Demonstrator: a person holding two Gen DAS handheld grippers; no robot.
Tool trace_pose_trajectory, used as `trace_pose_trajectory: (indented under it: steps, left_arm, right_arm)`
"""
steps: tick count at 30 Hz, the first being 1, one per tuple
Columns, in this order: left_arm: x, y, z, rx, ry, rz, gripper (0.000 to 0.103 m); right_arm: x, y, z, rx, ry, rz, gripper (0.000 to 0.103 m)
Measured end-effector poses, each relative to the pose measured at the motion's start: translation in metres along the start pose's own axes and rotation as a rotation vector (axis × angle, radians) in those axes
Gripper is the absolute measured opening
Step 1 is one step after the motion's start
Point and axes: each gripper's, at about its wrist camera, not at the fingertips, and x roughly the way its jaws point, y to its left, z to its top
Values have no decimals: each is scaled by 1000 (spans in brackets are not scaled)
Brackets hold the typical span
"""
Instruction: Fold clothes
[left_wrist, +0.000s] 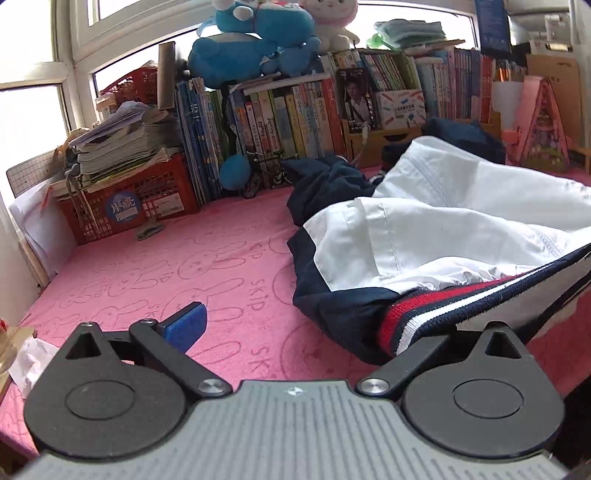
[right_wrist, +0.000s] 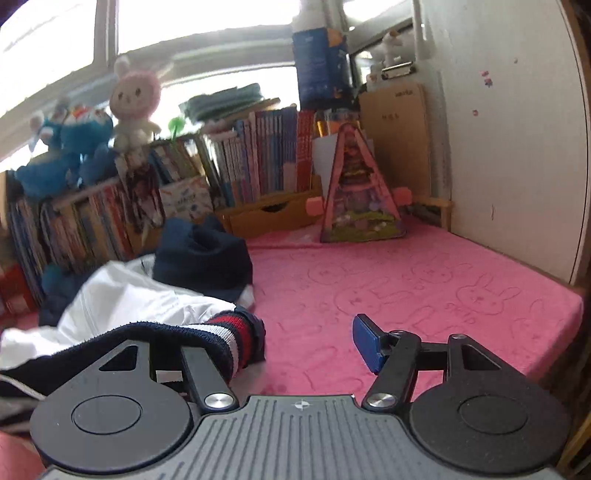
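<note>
Books (left_wrist: 280, 118) behind jacket (left_wrist: 436, 229) — crate (left_wrist: 125, 199) left

1. Your left gripper (left_wrist: 314, 325) is showing one blue pad; the striped hem (left_wrist: 424, 314) is covering the other finger.
2. The jacket (right_wrist: 122, 299) is hiding your right gripper's (right_wrist: 295, 343) left finger.
3. Picture edges are cropping the jacket.

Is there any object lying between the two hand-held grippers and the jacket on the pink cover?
Nothing visible does. The jacket's striped hem already lies over the inner finger of the left hand-held gripper and of the right hand-held gripper; both stand open. The pink cover beside it is bare.
</note>
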Motion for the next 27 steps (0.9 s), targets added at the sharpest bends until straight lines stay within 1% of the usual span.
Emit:
trace_pose_trajectory:
  steps: [1,2,3,5,7,8,9,10,11,12,13,15,16,17,18,21,22,24,25,27]
  left_arm:
    - [-1,-1,-6,37,23,-6,101]
    - [-1,-3,-11,59,42,-15,101]
    - [-1,-5,-15,68,53,-21,101]
    - [-1,-8,-23,86,73,-33,101]
    - [-3,-10,-28,91,74,-22,101]
    - [-5,-8,-29,80,73,-28,100]
    - [-10,-1,-29,35,67,-54,98]
    - [-17,12,-28,-57,44,-120,92]
    - [-23,29,-28,-176,20,-193,91]
    - [-28,46,-28,-296,-5,-266,91]
    - [-30,55,-29,-330,-4,-245,91]
    - [-33,73,-33,-394,0,-196,92]
    - [-33,72,-35,-356,16,-153,92]
    - [-33,70,-37,-316,32,-109,92]
    - [-33,66,-40,-278,46,-88,92]
    - [-31,50,-50,-173,88,-38,92]
    - [-30,46,-55,-148,102,-23,92]
    - [-27,46,-60,-163,117,-42,95]
    - [-26,47,-61,-182,117,-58,100]
    - [-25,47,-61,-186,114,-87,101]
  right_arm:
    - [-4,4,-10,-83,16,-28,69]
    - [-7,8,-19,-166,31,-55,79]
    - [-11,12,-29,-248,47,-83,86]
    - [-16,34,-57,-497,-7,-188,90]
    - [-19,55,-85,-735,-78,-284,90]
    - [-20,64,-98,-835,-116,-319,90]
    - [-20,71,-109,-910,-145,-343,90]
    - [-22,72,-108,-889,-145,-326,90]
    - [-25,72,-104,-840,-137,-297,88]
    - [-29,62,-89,-668,-105,-200,87]
    - [-35,49,-70,-456,-66,-82,87]
    - [-35,23,-51,-118,-11,125,87]
    - [-34,21,-48,-84,-13,161,87]
    - [-33,23,-48,-92,-23,176,87]
    - [-32,26,-48,-99,-34,192,87]
    - [-33,56,-63,-403,-89,93,87]
    - [-34,59,-69,-459,-91,73,87]
    - [-33,56,-77,-530,-77,41,88]
    - [-32,51,-80,-541,-61,28,89]
    - [-32,43,-86,-573,-41,-10,94]
